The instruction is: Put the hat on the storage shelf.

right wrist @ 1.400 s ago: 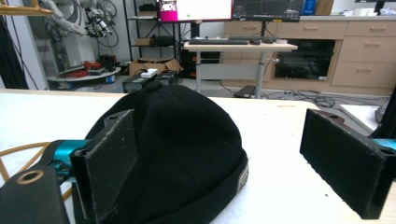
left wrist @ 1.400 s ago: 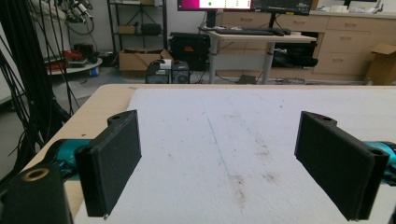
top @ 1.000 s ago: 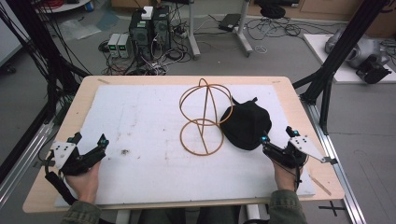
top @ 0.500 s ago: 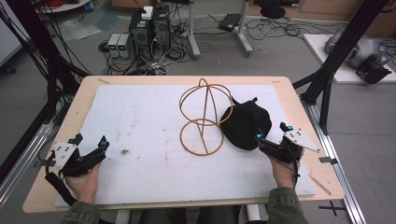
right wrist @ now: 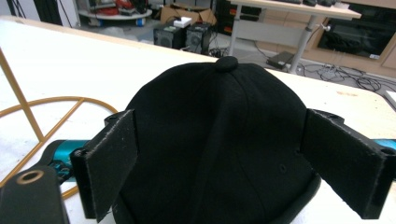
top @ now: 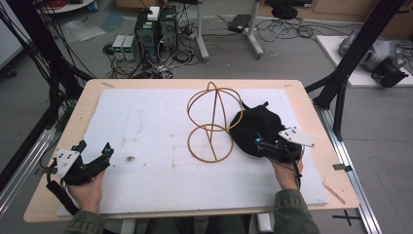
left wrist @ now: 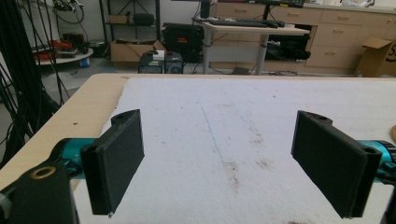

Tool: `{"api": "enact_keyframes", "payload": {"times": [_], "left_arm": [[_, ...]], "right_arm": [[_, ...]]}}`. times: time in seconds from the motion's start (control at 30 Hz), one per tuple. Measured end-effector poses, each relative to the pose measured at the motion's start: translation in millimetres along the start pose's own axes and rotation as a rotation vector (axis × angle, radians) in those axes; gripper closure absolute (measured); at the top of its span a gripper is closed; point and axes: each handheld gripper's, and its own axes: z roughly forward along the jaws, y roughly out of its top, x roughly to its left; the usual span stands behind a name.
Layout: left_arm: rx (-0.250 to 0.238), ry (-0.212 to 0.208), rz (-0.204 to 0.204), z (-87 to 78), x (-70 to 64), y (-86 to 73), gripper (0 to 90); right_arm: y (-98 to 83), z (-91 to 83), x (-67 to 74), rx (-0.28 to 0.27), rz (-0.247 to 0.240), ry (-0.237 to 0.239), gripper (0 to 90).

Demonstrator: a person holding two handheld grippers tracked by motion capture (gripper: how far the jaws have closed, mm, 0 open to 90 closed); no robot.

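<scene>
High view shows the right gripper (top: 259,144) spread wide around the black cap (top: 255,127) just right of the wire stand (top: 213,123), apparently readying a grasp, while the left gripper (top: 92,152) waits open near-left.

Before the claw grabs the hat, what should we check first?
1. Right gripper open: ok, its jaws stand wide apart.
2. Hat between the jaws: ok, they sit either side of its near edge.
3. Jaws touching the hat: cannot tell.
4. Wire stand out of the way: ok, it stands beside the hat, away from the jaws.
5. Left gripper out of the way: ok, it rests open near the table's left edge.
6. Hat flat on the white mat: ok, button on top.
</scene>
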Motion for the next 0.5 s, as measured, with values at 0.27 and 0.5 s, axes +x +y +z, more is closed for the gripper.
{"api": "enact_keyframes", "payload": {"times": [0.27,0.5], "left_arm": [[-0.003,-0.009,-0.001,1.0,-2.2,-0.3,17.2],[-0.004,-0.010,-0.022,0.5,-0.6,-0.2,17.2]], "right_arm": [[4.1,18.9,3.7,0.102,0.026,-0.039,10.8],[5.9,29.4,3.8,0.166,0.074,-0.091,15.9]]}}
